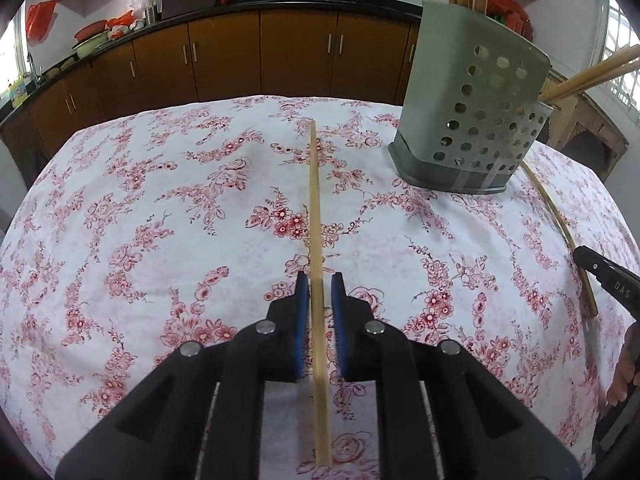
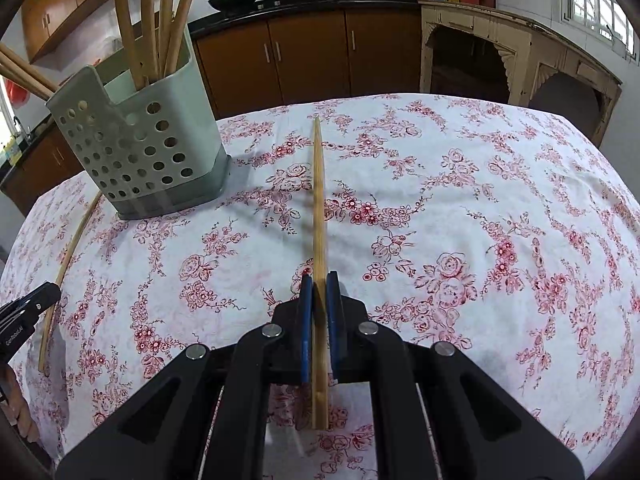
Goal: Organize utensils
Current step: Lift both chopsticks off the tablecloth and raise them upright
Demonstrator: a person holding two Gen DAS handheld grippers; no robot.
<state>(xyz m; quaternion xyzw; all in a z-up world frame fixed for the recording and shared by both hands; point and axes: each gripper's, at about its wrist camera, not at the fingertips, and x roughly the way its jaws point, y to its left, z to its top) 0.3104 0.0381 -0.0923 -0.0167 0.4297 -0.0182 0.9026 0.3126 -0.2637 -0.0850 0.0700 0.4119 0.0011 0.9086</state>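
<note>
A bamboo chopstick (image 1: 315,200) lies on the floral cloth and runs straight between the pads of my left gripper (image 1: 320,280). A thin gap shows on each side of it, so the gripper is open around it. My right gripper (image 2: 320,278) is shut on a second chopstick (image 2: 319,200) that points away from me; I cannot tell whether it is off the cloth. The grey perforated utensil holder (image 2: 140,152) stands between the two grippers with several chopsticks upright in it. In the left wrist view the holder (image 1: 472,120) is at the right, with the right gripper (image 1: 580,256) beside its chopstick (image 1: 556,212).
The table (image 2: 500,184) wears a white cloth with red flowers. Brown kitchen cabinets (image 1: 260,56) run behind it, and a cream wooden sideboard (image 2: 520,40) stands at the far right. A person's hand (image 1: 624,364) shows at the frame edge.
</note>
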